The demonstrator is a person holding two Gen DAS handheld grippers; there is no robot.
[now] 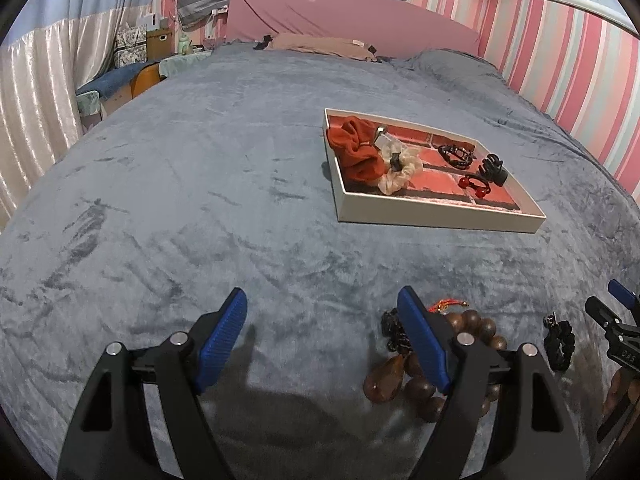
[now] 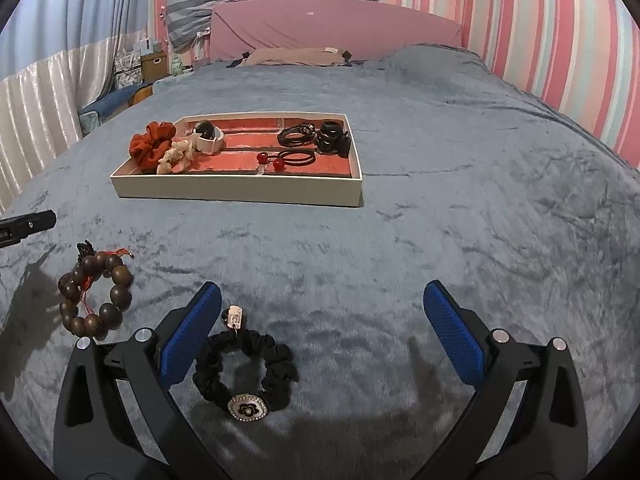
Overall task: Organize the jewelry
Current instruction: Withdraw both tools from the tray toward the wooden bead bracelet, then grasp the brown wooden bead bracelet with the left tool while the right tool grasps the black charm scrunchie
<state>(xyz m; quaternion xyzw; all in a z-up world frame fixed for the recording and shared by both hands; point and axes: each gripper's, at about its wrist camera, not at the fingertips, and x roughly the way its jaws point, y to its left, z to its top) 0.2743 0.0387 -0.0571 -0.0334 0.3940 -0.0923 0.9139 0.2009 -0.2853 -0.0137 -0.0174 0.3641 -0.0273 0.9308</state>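
Left wrist view: left gripper spread wide, empty, over blue-grey bedspread; wooden bead bracelet with red tassel behind its right finger. Right wrist view: right gripper wide apart, empty; black scrunchie with flower charm beside its left finger; white tray of hair accessories farther off.

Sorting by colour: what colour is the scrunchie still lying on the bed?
Black scrunchie, with a black-and-white flower charm; clearest in the right wrist view.

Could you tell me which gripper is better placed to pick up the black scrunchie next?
Right. The black scrunchie lies just ahead of the open right gripper, beside its left finger. The open left gripper sits by the bead bracelet instead.
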